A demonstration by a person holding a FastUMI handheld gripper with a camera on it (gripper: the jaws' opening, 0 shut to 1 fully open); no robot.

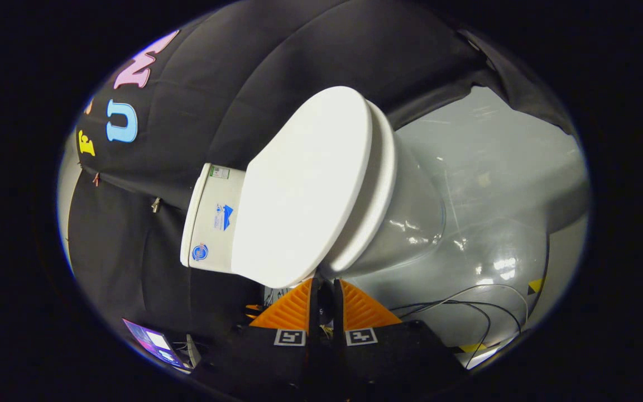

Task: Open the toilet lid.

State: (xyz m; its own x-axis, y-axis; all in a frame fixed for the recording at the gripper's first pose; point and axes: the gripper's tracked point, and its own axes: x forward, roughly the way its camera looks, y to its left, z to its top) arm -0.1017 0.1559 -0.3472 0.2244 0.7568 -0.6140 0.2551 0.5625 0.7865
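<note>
Your gripper (322,291) is rolled hard over, so the whole booth appears tipped. Its two fingers lie closed together with only a thin dark slit between them and nothing held. Their tips sit just short of the toilet lid (305,187), pointing at the stretch of its outer edge nearest you, right about where that edge meets the seat (378,190) below it.

The lid is still down, flat on the seat, and the seat rests on the bowl (408,223). So the opening itself has not begun; I judge you to be lining up to get under the lid.

Closed fingers suit this as a thin wedge. Aim them into the seam between lid and seat, not at the seat's underside, or you will raise both. Slide in only far enough to catch the lid's lip, then swing your wrist along the arc of the hinge, toward the tank (212,220) at the lid's far end. Keep contact on the underside of the lid so it does not slip off and drop.

Beyond the bowl the glossy grey floor (483,167) carries loose cables (483,310); keep your feet off them as you follow through.
</note>
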